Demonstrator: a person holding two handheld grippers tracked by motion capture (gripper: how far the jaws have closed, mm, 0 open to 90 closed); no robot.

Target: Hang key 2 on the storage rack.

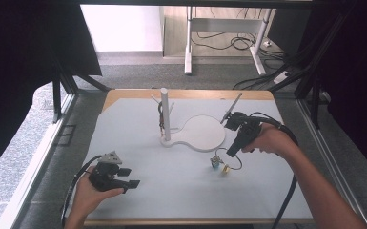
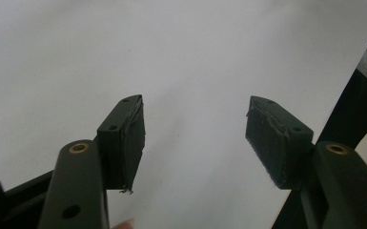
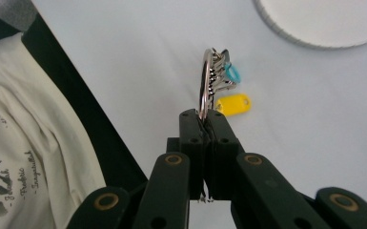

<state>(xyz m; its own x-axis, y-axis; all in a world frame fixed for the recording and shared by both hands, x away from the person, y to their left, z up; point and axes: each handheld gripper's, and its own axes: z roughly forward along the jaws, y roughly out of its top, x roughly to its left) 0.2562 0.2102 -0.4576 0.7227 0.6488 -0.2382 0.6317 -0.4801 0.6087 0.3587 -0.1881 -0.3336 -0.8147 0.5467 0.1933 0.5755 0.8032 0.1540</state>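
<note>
A silver key ring (image 3: 203,81) stands on edge between the jaws of my right gripper (image 3: 205,121), which is shut on its rim. From the ring hang keys, a blue tag (image 3: 232,72) and a yellow tag (image 3: 233,104). In the high view my right gripper (image 1: 230,152) points down and left at the table's right middle, with the key bunch (image 1: 216,162) and its yellow tag (image 1: 225,168) under it, low over the table. My left gripper (image 1: 129,177) rests at the front left, and its jaws (image 2: 195,129) stand open over bare white table.
A white stand with an upright post (image 1: 165,114), small side pegs and a round flat base (image 1: 202,133) sits at mid-table, just behind the keys. The white tabletop (image 1: 181,191) ends in a wooden edge all round. A black frame surrounds the table.
</note>
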